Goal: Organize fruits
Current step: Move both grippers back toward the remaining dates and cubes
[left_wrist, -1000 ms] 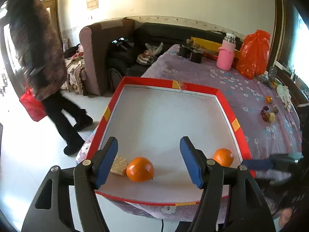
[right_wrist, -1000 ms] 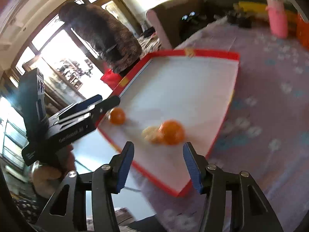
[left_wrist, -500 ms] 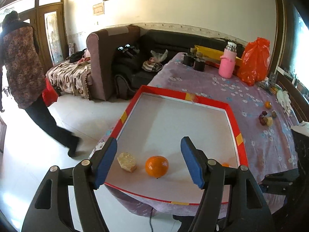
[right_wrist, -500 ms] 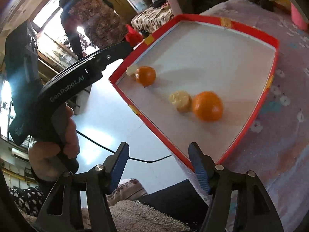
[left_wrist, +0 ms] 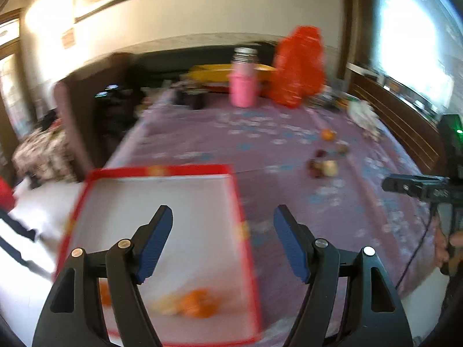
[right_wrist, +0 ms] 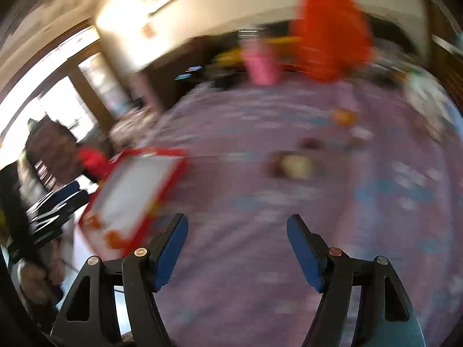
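Observation:
A red-rimmed white tray (left_wrist: 162,170) lies at the near left of a purple flowered tablecloth (left_wrist: 275,133). Blurred in its near end are an orange (left_wrist: 199,302), a pale fruit piece (left_wrist: 162,306) beside it and a second orange (left_wrist: 104,294) behind the left finger. My left gripper (left_wrist: 222,241) hangs above the tray's right rim, its jaws opening with nothing between them. My right gripper (right_wrist: 237,245) is over bare cloth, its jaws opening, also empty. Small loose fruits (left_wrist: 325,167) (right_wrist: 295,164) and a small orange (left_wrist: 328,134) (right_wrist: 343,115) lie farther out on the cloth.
At the table's far end stand a pink flask (left_wrist: 243,82), a red plastic bag (left_wrist: 298,66) and a yellow box (left_wrist: 220,72). A dark sofa (left_wrist: 115,95) is left of the table. The right gripper's body (left_wrist: 419,189) shows at the right edge of the left wrist view.
Both views have swung right, off the tray and toward the loose fruits on the cloth. Both grippers' jaws stand wider, the right one most. The oranges stay in the tray.

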A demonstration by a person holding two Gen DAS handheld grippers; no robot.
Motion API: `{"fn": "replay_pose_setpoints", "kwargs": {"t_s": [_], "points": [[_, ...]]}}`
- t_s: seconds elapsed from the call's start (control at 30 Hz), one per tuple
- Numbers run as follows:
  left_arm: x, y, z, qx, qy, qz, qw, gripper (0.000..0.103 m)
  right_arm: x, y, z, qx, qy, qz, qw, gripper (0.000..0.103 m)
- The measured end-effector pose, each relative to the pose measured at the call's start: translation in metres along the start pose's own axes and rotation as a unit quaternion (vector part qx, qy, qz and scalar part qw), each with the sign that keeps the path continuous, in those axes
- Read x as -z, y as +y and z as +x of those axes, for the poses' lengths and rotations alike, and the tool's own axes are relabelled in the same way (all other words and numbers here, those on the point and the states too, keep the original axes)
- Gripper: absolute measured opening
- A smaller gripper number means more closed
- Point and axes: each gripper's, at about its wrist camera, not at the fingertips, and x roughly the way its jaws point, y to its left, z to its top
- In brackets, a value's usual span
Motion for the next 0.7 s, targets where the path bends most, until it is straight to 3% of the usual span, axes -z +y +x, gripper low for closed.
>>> {"fn": "replay_pose_setpoints", "kwargs": {"t_s": [0.1,0.33,0.57,0.7], "points": [[-0.019,-0.040,0.028,0.015,0.017,0.036,0.9991,0.072,-0.010,-0.054,-0.012,0.019,-0.010,0.040,0.999,0.074],[-0.038,-0.097,0.077,0.049,0.062,0.069,0.9945,0.072,-0.043,-0.108,0.005,0.051,-0.025,0.051,0.997,0.074],[-0.037,-0.109,0.098,0.044,0.087,0.076,0.9924,0.072,-0.077,-0.108,0.053,0.061,-0.022,0.018,0.998,0.074],[-0.039,-0.107,0.110,0.038,0.094,0.078,0.9918,0.072,-0.097,-0.110,0.074,0.018,-0.015,0.033,0.999,0.074]]}}
